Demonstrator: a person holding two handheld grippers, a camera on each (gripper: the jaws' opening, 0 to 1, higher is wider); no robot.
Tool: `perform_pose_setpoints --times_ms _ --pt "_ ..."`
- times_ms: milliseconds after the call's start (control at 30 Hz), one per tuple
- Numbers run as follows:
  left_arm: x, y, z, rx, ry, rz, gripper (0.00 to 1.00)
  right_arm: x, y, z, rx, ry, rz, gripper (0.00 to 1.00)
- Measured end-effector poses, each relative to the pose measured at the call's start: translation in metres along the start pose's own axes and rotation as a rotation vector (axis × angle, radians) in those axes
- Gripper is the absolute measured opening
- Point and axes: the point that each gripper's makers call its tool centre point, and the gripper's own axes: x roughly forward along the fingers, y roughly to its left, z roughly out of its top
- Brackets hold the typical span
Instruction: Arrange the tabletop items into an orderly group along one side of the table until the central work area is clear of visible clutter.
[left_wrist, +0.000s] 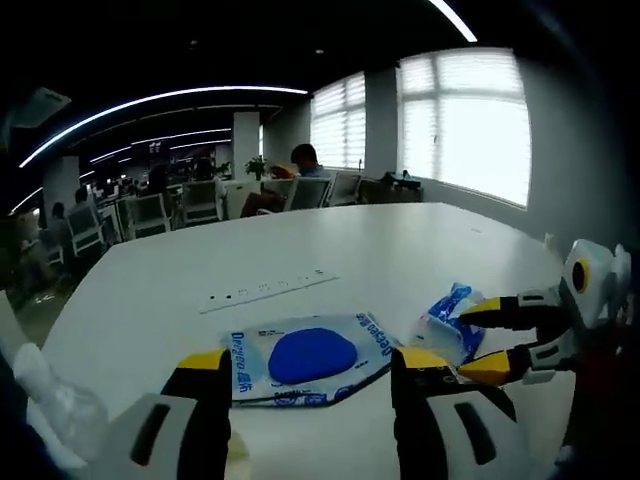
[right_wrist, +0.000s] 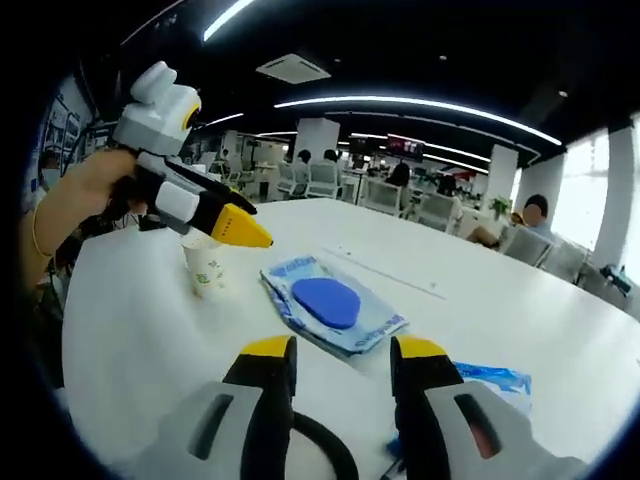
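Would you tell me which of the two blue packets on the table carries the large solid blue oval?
The flat wipes packet lying mid-table, beside the paper cup; the crumpled blue packet shows no oval.

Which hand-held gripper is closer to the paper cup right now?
Left. The left hand-held gripper hangs just above the paper cup, its yellow tips right over the rim. The right hand-held gripper sits farther off, aimed at the blue packet beside the cup.

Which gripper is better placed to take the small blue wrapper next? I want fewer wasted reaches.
Probably right: the right gripper hangs open right beside the small blue wrapper; the left gripper faces the wipes pack.
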Motion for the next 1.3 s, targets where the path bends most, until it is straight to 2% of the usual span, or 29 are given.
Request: perform_pose_setpoints --times_ms 200,233,367,433,500,533,567,633,767,833,900,967,1033,1300 --pt "0.003 -0.002 -0.009 -0.071 0.028 -0.033 0.61 0.004 0.003 -0.007 -0.025 0.029 0.000 0.37" --pt "0.004 -0.003 -0.011 -0.093 0.047 -0.040 0.59 0.004 0.003 -0.007 -0.024 0.034 0.001 0.37" --pt "0.010 0.002 -0.006 -0.098 0.074 -0.025 0.58 0.004 0.000 -0.006 0.000 0.037 0.003 0.37" --pt "0.015 0.006 -0.006 -0.080 0.106 -0.007 0.57 0.006 -0.001 -0.007 0.038 0.041 0.008 0.36" --pt "0.019 0.006 -0.006 -0.111 0.119 -0.017 0.57 0.007 -0.001 -0.008 0.073 0.045 0.015 0.36" --pt "0.021 0.006 -0.005 -0.123 0.117 -0.023 0.55 0.007 -0.001 -0.009 0.076 0.047 0.016 0.36" --pt "0.024 0.009 -0.005 -0.184 0.116 -0.016 0.54 0.009 -0.001 -0.009 0.078 0.047 0.020 0.36" --pt "0.026 0.013 -0.009 -0.209 0.136 -0.015 0.53 0.010 -0.001 -0.009 0.072 0.053 0.022 0.36" --pt "0.030 0.029 -0.019 -0.170 0.191 0.042 0.53 0.014 -0.001 -0.009 0.082 0.063 0.034 0.35" --pt "0.041 0.045 -0.016 -0.174 0.215 0.059 0.53 0.016 0.000 -0.009 0.088 0.064 0.038 0.35" --pt "0.042 0.050 -0.022 -0.166 0.233 0.074 0.50 0.018 0.001 -0.010 0.085 0.072 0.039 0.35" --pt "0.040 0.052 -0.029 -0.154 0.263 0.082 0.44 0.019 0.000 -0.011 0.085 0.080 0.038 0.34" --pt "0.039 0.053 -0.033 -0.156 0.275 0.091 0.44 0.020 0.000 -0.010 0.102 0.081 0.037 0.34" --pt "0.043 0.052 -0.029 -0.129 0.293 0.095 0.44 0.025 -0.006 -0.008 0.157 0.089 0.022 0.33"
